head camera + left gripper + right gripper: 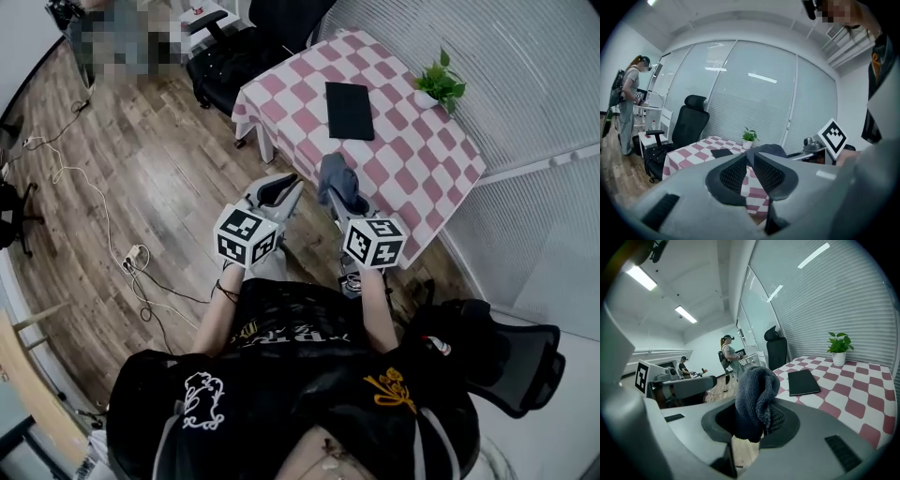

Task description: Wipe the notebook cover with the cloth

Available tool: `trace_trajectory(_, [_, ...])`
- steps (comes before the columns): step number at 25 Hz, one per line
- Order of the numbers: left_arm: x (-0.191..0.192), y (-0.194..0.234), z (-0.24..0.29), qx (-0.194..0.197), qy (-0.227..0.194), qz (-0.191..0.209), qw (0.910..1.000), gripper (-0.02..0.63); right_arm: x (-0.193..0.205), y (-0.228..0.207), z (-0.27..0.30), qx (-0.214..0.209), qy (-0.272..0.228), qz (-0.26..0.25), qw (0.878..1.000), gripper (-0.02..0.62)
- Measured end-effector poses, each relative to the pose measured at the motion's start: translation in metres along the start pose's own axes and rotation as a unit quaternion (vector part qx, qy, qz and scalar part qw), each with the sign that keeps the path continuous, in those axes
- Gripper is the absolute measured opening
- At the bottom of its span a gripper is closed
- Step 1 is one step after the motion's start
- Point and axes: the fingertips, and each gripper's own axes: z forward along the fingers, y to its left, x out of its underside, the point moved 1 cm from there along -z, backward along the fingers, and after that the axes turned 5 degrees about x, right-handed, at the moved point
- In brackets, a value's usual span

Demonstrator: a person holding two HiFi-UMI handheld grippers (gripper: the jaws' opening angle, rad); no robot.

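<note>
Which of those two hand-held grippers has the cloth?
The right gripper: its fingers clamp the dark cloth. The left gripper holds nothing.

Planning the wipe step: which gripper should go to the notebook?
Right. The right gripper is shut on the cloth and sits more in line with the notebook. The left gripper is shut on nothing.

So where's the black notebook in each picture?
Head view: the notebook lies near the top, just right of middle.
Left gripper view: the notebook looks small, left of middle.
Right gripper view: the notebook sits right of middle.
Shared landmark: the potted plant stands near it.
</note>
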Motion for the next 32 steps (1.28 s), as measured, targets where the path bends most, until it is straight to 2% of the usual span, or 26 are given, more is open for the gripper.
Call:
trace_trajectory(7, [-0.024,0.075,0.024,0.021,0.006,-0.002,0.9998,0.063,-0.033,-0.009,0.066,0.03,0.015,-0.002,0.999,0.087])
trace_trajectory(13, [-0.04,0.117,0.045,0.053,0.014,0.0,0.9985,0.063,-0.06,-0.028,0.103,0.063,0.01,0.015,0.998,0.087])
trace_trajectory(18, [-0.038,0.137,0.055,0.074,0.022,-0.012,0.997,0.063,-0.074,-0.046,0.119,0.095,0.015,0.011,0.995,0.087])
trace_trajectory(25, [-0.031,0.148,0.071,0.087,0.03,-0.029,0.9953,0.063,-0.082,-0.078,0.128,0.115,0.038,-0.008,0.993,0.087])
trace_trajectory(32, [-0.035,0.156,0.087,0.079,0.028,-0.032,0.9959,0.063,-0.096,-0.111,0.157,0.097,0.072,-0.049,0.992,0.087])
